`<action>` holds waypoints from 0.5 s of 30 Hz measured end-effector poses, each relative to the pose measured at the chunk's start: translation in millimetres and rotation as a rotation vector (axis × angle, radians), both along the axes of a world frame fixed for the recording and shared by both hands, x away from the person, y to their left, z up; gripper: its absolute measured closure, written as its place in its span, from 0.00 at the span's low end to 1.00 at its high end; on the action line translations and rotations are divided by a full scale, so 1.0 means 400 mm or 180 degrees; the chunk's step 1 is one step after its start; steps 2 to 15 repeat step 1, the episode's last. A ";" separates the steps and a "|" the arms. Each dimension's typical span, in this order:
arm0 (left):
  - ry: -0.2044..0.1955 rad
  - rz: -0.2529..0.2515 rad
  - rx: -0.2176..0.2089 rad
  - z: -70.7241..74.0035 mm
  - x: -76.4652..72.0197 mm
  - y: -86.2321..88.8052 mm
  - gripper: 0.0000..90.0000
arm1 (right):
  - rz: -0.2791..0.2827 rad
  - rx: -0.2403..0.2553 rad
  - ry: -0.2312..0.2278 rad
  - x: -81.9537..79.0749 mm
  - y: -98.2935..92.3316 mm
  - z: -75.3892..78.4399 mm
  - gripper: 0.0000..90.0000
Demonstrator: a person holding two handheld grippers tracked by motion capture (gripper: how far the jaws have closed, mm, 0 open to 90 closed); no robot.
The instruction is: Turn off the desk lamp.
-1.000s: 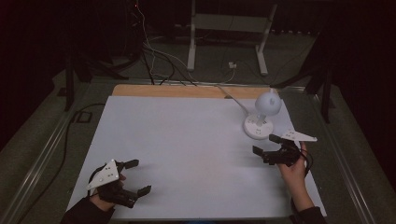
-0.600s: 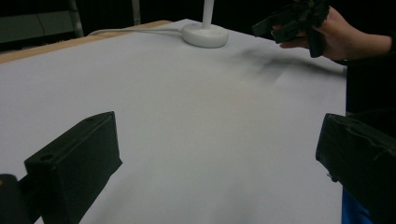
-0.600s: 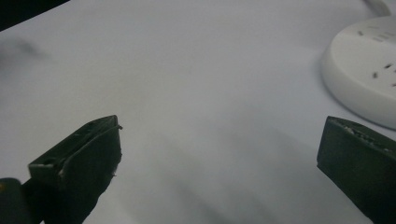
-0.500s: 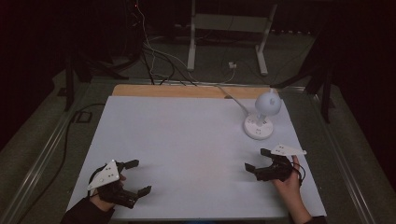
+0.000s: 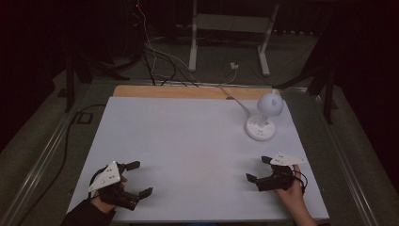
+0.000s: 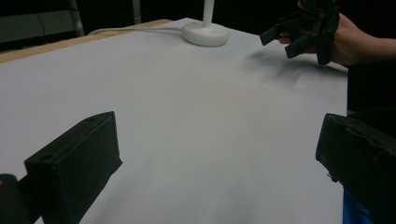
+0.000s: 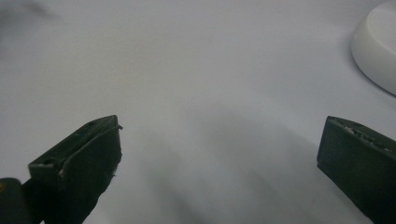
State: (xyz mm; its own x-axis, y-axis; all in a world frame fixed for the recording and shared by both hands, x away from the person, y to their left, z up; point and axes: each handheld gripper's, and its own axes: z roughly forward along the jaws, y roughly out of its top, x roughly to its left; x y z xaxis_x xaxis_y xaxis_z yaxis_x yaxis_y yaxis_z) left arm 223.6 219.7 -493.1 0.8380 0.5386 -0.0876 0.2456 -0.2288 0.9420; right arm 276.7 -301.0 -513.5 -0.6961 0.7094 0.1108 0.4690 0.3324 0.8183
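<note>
A white desk lamp with a round base and a ball head stands at the back right of the white table. Its base also appears far off in the left gripper view and at the right edge of the right gripper view. My left gripper rests near the front left edge, open and empty, its jaws wide apart. My right gripper hovers at the front right, in front of the lamp and apart from it, open with nothing between its jaws. It shows again as the right gripper in a hand.
A white cable runs from the lamp over the table's wooden back strip. Metal rails border both sides. Beyond the table stand a white frame and loose cords on dark floor.
My right gripper has drawn back from beside the lamp base toward the front edge of the table. The left gripper has stayed put.
</note>
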 end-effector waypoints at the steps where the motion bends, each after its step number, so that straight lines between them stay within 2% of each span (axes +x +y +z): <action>1: 0.0000 0.0000 0.0000 0.000 0.000 0.000 0.00 | 0.0014 0.0014 -0.0003 0.000 0.001 0.000 0.00; 15: 0.0000 0.0000 0.0000 0.000 0.000 0.000 0.00 | 0.0014 0.0014 -0.0003 0.000 0.001 0.000 0.00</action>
